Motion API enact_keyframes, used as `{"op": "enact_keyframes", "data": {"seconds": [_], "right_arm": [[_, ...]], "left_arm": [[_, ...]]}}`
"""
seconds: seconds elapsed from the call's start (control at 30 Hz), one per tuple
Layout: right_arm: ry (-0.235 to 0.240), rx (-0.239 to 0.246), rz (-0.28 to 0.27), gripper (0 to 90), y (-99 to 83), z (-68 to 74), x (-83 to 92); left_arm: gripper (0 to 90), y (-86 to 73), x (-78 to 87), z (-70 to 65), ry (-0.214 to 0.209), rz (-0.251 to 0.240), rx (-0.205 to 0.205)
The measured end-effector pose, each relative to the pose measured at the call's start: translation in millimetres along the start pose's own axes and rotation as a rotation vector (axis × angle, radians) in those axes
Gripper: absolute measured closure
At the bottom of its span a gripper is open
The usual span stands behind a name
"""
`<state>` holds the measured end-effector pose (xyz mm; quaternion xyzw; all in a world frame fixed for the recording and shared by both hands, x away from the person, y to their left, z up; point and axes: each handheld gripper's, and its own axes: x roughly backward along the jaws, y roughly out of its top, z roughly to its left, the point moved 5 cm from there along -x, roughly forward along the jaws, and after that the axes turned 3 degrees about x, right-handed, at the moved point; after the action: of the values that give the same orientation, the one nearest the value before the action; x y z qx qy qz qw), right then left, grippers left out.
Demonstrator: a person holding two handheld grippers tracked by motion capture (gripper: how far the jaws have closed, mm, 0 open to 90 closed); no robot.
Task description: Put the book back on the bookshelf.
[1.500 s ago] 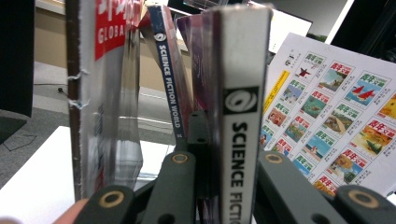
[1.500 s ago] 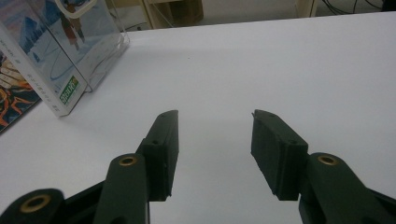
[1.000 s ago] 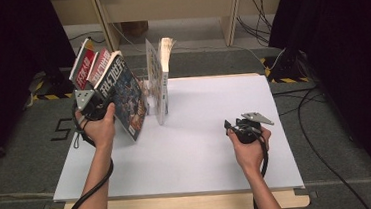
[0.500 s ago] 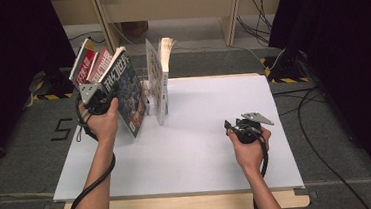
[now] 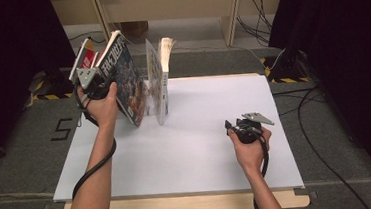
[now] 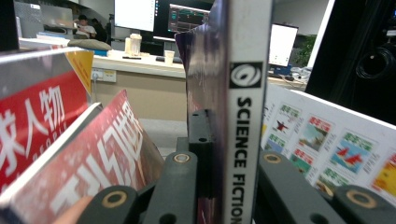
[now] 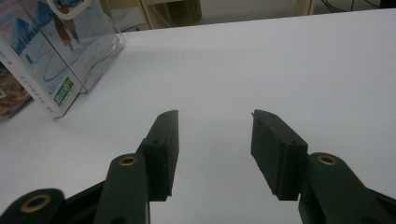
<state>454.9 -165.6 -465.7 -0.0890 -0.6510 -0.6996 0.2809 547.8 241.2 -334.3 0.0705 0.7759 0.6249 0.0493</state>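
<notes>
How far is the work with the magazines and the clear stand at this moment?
Done: one magazine stands in the clear stand. In hand: the left gripper is shut on the spine of a Science Fiction magazine, tilted beside the stand. Left: the red magazines beside it; the right gripper rests open on the white table.
</notes>
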Motion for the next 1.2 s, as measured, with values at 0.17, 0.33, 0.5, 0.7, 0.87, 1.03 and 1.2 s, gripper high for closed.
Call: {"op": "enact_keyframes", "data": {"seconds": [0.17,0.33,0.5,0.7,0.87,1.03,1.2], "right_arm": [[-0.001,-0.006,0.003,52.4,-0.7,-0.6,-0.4],[0.001,-0.006,0.002,52.4,-0.6,-0.5,-0.5],[0.000,0.003,0.003,52.4,-1.4,-0.6,-1.6],[0.004,0.002,0.005,52.5,-1.3,0.2,-0.9],[0.005,0.005,0.007,52.5,-1.8,0.8,-1.5],[0.006,0.004,0.007,52.6,-1.5,0.4,-0.9],[0.006,0.006,0.010,52.6,-2.0,0.1,-1.2]], "left_arm": [[82.4,7.0,-7.0,0.5,0.012,-0.020,-0.005],[82.3,6.1,-13.3,6.1,0.038,-0.037,0.007],[82.3,1.2,-16.2,7.6,0.051,-0.055,0.005],[82.2,-3.0,-17.3,7.2,0.072,-0.065,-0.009],[82.2,-15.3,-19.8,5.8,0.073,-0.051,-0.012],[82.1,-28.9,-22.1,6.1,0.078,-0.039,-0.006],[82.0,-31.6,-22.3,5.5,0.078,-0.041,-0.011]]}}
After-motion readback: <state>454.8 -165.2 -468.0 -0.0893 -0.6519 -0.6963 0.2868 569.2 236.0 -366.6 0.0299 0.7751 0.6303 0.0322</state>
